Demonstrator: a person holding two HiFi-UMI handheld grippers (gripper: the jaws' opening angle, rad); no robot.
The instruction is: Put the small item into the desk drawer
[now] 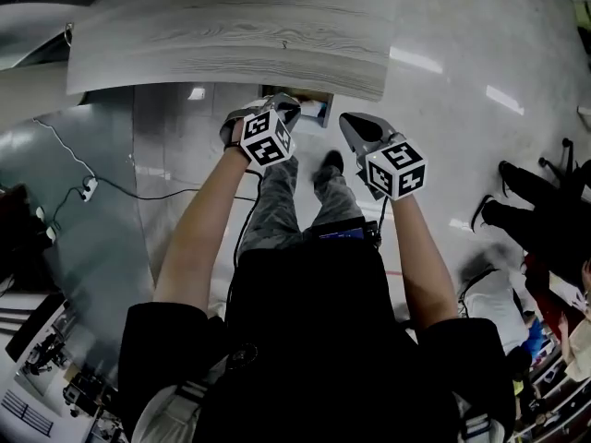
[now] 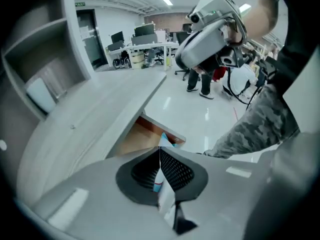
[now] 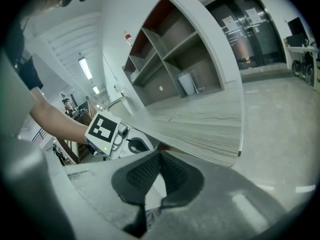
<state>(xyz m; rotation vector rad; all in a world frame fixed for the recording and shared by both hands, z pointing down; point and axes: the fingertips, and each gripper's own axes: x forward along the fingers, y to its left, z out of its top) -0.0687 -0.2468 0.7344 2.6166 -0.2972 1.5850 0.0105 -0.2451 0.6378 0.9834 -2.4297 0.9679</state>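
The grey wood-grain desk (image 1: 231,35) has its drawer (image 1: 309,107) pulled open under the front edge. The small item (image 2: 166,140), a white and blue packet, lies inside the drawer (image 2: 145,136), just past my left jaw tips. My left gripper (image 1: 286,109) hovers above the drawer mouth. Its jaws (image 2: 160,150) are shut and nothing is pressed between the pads. My right gripper (image 1: 351,125) hangs to the right of the drawer, clear of it. Its jaws (image 3: 160,154) are also shut and empty. The left gripper's marker cube (image 3: 106,129) shows in the right gripper view.
The person's legs (image 1: 286,201) stand right below the drawer. A cable with a power strip (image 1: 88,187) lies on the floor at left. Dark bags (image 1: 522,201) sit at right. An open shelf unit (image 3: 175,59) rises behind the desk. People (image 2: 200,79) stand farther off.
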